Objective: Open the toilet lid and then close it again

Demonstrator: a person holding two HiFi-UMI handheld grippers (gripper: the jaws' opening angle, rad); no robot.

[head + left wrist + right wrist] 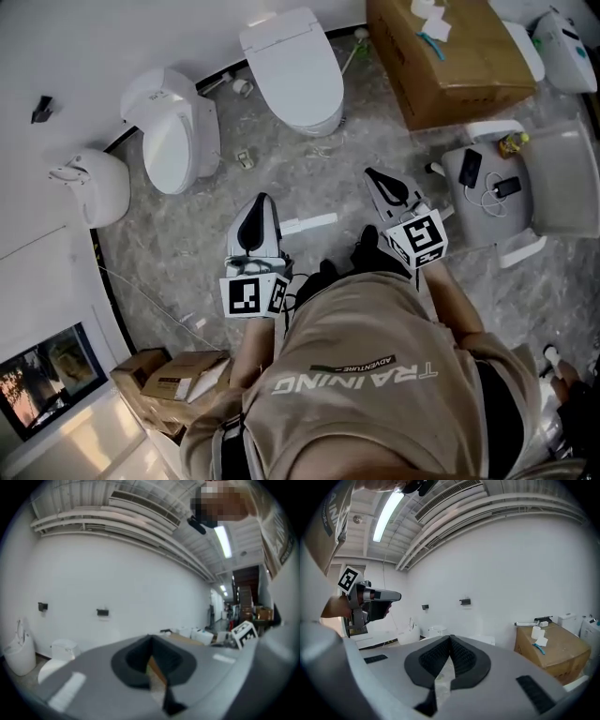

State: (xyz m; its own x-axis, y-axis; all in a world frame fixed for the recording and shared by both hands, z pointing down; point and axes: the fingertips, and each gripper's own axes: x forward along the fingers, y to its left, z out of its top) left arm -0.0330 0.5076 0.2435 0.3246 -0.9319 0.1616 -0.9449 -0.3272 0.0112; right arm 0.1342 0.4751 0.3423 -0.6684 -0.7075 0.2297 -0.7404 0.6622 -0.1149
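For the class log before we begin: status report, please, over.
Left gripper shut, empty; right gripper shut, empty. Toilet lid down, untouched, some way ahead. White strip on the floor between the grippers.

A toilet [295, 66] is seen at top centre of the head view, with a 2nd toilet [173, 131] to its left. A cardboard box [450, 61] is placed at upper right. Below these, the left hand-held gripper [262, 202] and right hand-held gripper [375, 176] are held side by side over the floor [187, 258].
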